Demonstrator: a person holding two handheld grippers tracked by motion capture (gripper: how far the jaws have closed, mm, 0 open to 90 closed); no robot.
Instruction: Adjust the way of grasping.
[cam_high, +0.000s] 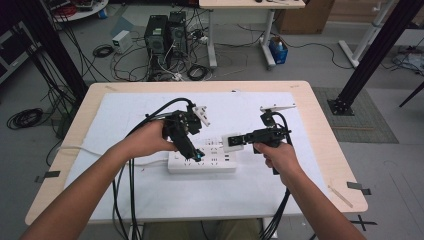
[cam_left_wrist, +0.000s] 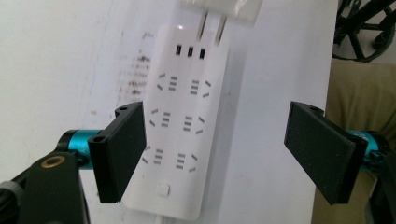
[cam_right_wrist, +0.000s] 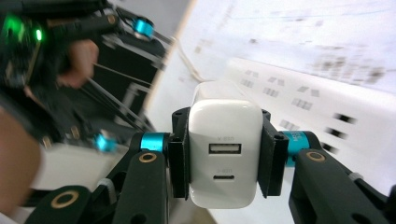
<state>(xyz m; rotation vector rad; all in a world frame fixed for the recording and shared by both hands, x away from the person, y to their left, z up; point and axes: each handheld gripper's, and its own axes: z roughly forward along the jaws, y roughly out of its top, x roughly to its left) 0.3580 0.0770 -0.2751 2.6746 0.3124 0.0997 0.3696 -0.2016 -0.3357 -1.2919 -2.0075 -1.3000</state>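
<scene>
The high view looks forward and down from above the person's side onto the whole table (cam_high: 320, 125), with the floor beyond at twelve o'clock. The left gripper view hangs close over the power strip (cam_left_wrist: 180, 140), facing nearly straight down, the strip running from six to twelve o'clock. The right gripper view sits nearest of all and seems to face low across the same strip (cam_right_wrist: 327, 112), blurred at two o'clock.

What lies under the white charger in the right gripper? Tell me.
The white power strip lies below the charger, whose two prongs point at the strip's end by three small ports. The right gripper clamps the charger's sides, hiding them.
</scene>
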